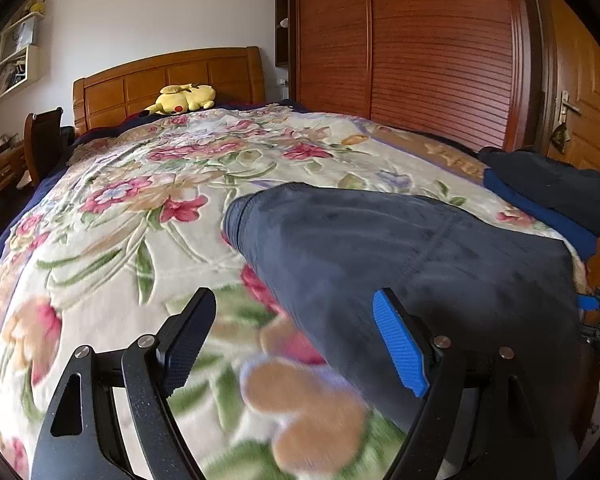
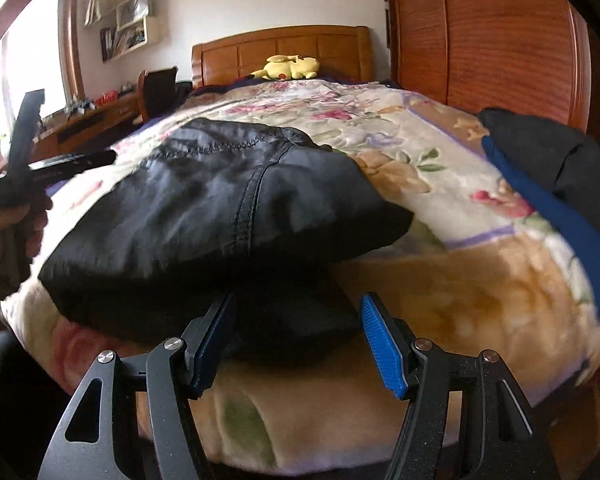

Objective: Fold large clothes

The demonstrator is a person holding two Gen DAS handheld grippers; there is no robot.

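A dark garment [image 1: 400, 248] lies spread on the floral blanket [image 1: 140, 208] near the foot of the bed. In the right wrist view the same garment [image 2: 204, 216] looks black, with a stitched seam down its middle and its near edge folded under. My left gripper [image 1: 296, 340] is open over the garment's left edge, and its pads touch nothing. My right gripper [image 2: 300, 340] is open too. The garment's near fold lies between its fingers, apart from both pads. A hand holds the left gripper [image 2: 70, 128] at the far left of that view.
A stack of folded black and blue clothes [image 2: 540, 168] sits on the bed's right side, also seen as the stack [image 1: 548, 196]. A yellow plush toy [image 1: 184, 98] lies by the wooden headboard [image 1: 168, 80]. A wardrobe [image 1: 420, 60] stands right of the bed; a chair and desk stand left.
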